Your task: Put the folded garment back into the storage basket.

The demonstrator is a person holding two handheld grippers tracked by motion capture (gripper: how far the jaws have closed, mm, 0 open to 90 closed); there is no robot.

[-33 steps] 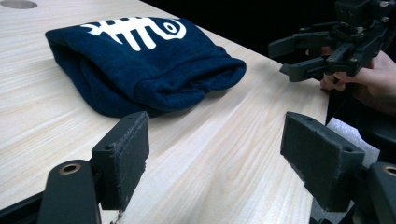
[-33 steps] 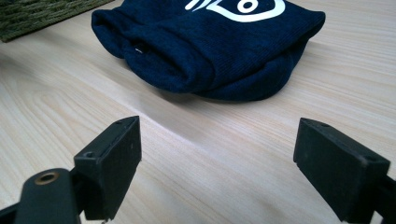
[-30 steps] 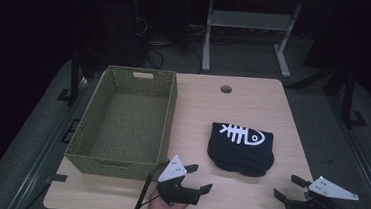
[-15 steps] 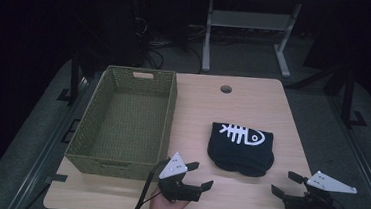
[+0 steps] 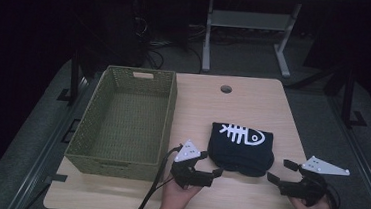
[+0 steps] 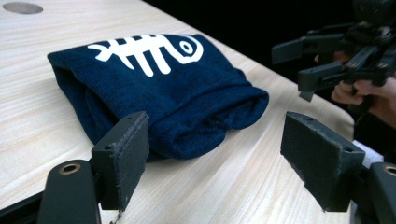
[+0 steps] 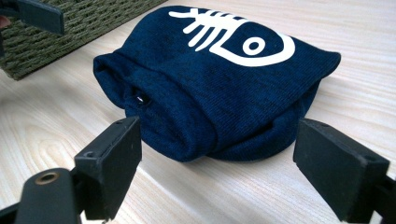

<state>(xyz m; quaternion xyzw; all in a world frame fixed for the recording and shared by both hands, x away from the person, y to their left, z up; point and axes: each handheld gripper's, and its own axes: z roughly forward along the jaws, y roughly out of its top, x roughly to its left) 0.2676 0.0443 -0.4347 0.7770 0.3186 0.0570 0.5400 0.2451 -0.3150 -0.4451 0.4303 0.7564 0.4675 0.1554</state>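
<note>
The folded navy cloth (image 5: 241,148) with a white fishbone print lies on the bench (image 5: 254,97), right of the basket (image 5: 121,124) and apart from it. The left tool (image 5: 208,162) sits just beside the cloth's near left corner, jaws spread and empty; the right tool (image 5: 281,171) sits near its right corner, jaws likewise spread.

The likely slip: each tool nips only the top layer, so the fold opens and sags when lifted. A pad could also scrape the bench and push the bundle away instead of closing on it. Uneven lifting may let the cloth catch the basket rim.

The bench is pale wood grain with a round cable hole (image 5: 226,89) at the far side. The room beyond is dark, with a grey frame (image 5: 245,24) and floor cables
</note>
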